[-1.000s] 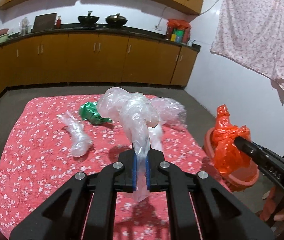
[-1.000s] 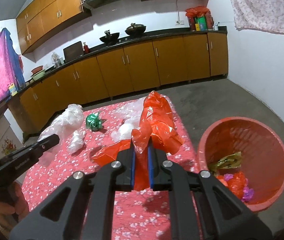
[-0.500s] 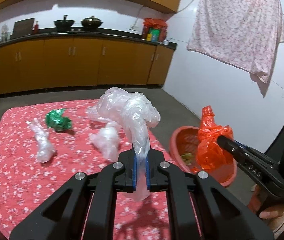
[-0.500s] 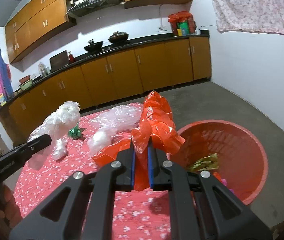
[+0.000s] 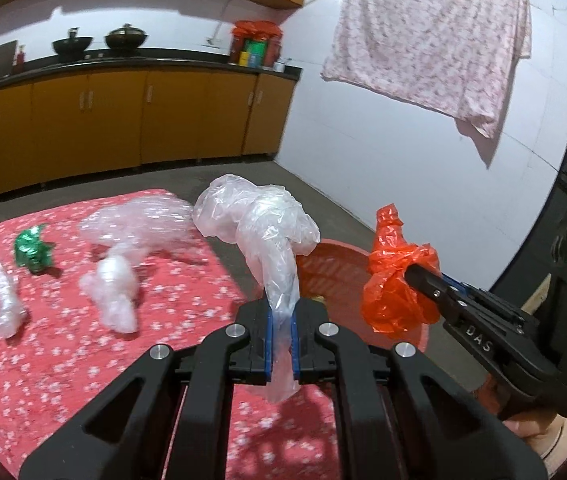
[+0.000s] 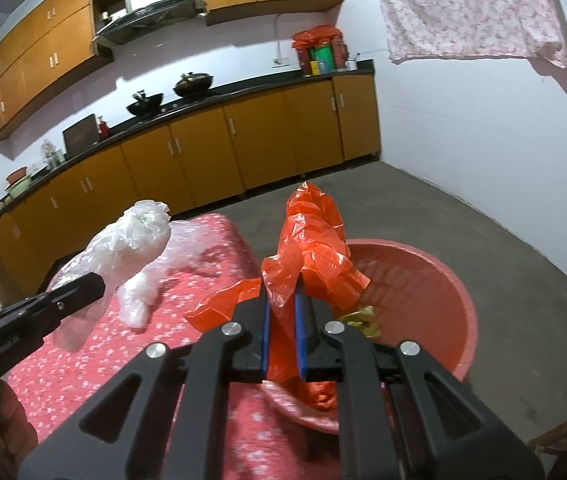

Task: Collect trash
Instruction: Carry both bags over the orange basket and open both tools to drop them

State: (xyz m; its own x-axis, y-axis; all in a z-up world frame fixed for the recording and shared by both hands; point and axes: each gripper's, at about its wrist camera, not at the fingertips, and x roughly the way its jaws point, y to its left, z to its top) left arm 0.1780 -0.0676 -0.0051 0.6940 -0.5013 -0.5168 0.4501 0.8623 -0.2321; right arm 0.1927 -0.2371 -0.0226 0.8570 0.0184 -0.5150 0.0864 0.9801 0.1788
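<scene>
Left claw (image 5: 279, 320) clamped on the thin neck of a crumpled clear plastic bag (image 5: 259, 224), bulk standing above the blue pads, tail drooping below; pinched there, likely, because the twisted neck gives the only firm purchase on such limp film. Carried clear of the tabletop (image 5: 63, 380), near the red basin (image 5: 339, 252) at the cloth's edge. Right claw (image 6: 282, 320) likewise closed tight, on an orange plastic bag (image 6: 311, 232), poised above the near rim of the red basin (image 6: 443, 280), apparently lined up for a drop among the scraps already lying inside. Both loads raised high, probably to keep trailing film from dragging over the flowered cloth. Further out, more trash left on the tabletop: a green foil wrapper (image 5: 31, 250), a slim clear twist (image 5: 5, 304) beside it, a white wad (image 5: 113, 296), a larger bubbly clear sheet (image 5: 139, 220) behind. Beyond, kitchen cabinets (image 5: 123, 120) and a hanging floral cloth (image 5: 431, 36).
</scene>
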